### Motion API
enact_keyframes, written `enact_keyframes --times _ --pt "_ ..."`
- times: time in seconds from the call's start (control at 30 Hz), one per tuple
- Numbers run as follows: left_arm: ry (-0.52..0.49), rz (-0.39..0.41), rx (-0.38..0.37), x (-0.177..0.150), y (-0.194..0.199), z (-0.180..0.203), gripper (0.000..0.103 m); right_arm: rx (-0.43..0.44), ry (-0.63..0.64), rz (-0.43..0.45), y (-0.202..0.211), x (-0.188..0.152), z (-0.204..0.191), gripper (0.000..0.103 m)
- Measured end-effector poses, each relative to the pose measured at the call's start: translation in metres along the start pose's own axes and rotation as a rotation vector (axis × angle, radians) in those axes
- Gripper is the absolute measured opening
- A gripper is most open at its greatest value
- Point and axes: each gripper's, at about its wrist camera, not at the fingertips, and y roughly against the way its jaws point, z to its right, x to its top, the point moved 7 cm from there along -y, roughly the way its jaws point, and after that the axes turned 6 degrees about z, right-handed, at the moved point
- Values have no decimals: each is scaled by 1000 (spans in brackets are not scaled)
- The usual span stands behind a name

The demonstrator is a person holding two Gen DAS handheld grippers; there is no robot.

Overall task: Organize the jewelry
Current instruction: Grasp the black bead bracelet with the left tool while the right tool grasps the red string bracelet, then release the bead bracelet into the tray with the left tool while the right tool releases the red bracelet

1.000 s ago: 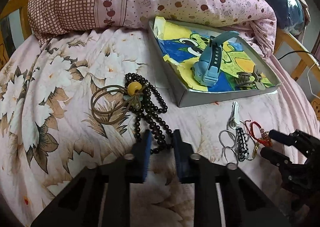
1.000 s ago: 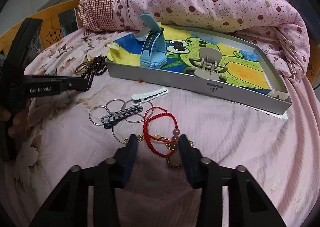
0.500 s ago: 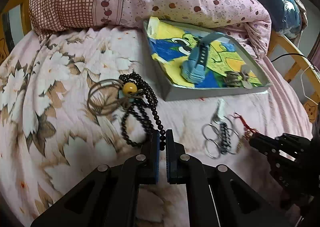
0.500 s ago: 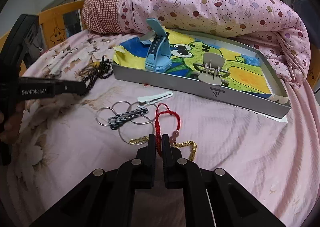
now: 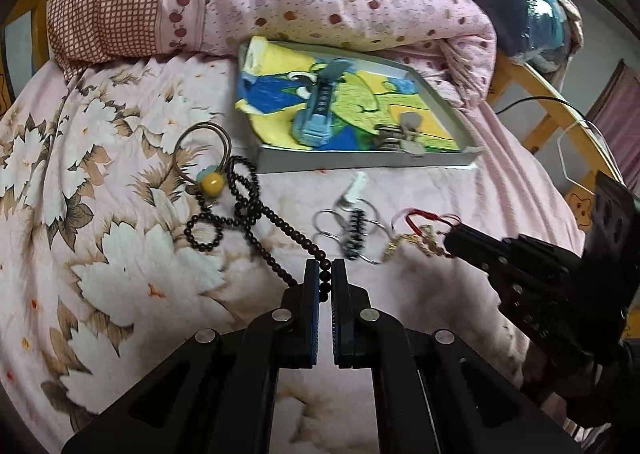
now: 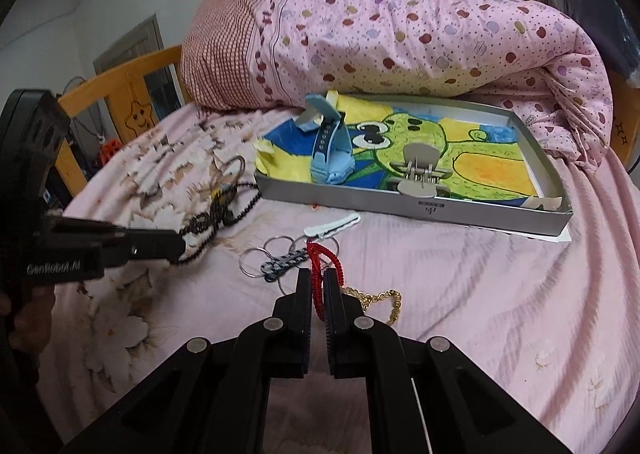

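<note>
Black beads (image 5: 256,210) trail across the flowered sheet (image 5: 100,214), and one end of the strand runs up between the nearly closed fingers of the left gripper (image 5: 325,274), which pinches it. The rest of the beads lie tangled beside a yellow ball charm (image 5: 212,183) and a brown loop (image 5: 200,142).

The right gripper (image 6: 318,282) is likewise closed to a thin gap, clamped on a red cord bracelet (image 6: 320,258) that rises from the sheet between its fingers. A gold chain (image 6: 384,300) lies just beside the right finger. Under and behind the bracelet lie metal rings (image 6: 256,260), a dark patterned clip (image 6: 282,264) across them, and a white hair clip (image 6: 332,225).

Beyond these, against the rolled pink quilt (image 6: 400,34), sits a grey tray (image 6: 400,206) lined with a cartoon drawing. Inside it a blue watch (image 6: 330,150) stands on its strap towards the left, and a grey claw clip (image 6: 420,170) rests near the front wall.
</note>
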Motion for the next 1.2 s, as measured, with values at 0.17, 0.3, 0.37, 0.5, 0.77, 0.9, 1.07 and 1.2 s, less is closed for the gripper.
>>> enact_keyframes --times 0.17,0.3,0.37,0.5,0.77,0.9,1.07,1.2 --pt "-4 31 -16 8 18 18 3 12 -21 39 12 8 5 6" --pt "3 61 -36 22 32 29 3 21 -27 76 21 17 8 6" --pt "4 72 -45 32 37 34 3 27 -28 91 25 22 10 6" --pt "-5 112 -66 58 48 46 3 29 -24 128 32 32 14 6" --pt "-45 206 -108 115 62 69 3 17 -36 186 39 54 35 6" --pt "-63 234 -119 139 58 77 3 -4 -46 212 36 69 54 6" --pt "-98 259 -119 165 41 86 3 -36 -67 254 31 93 84 6" --pt "-94 261 -112 182 19 86 3 -55 -94 237 12 104 108 6"
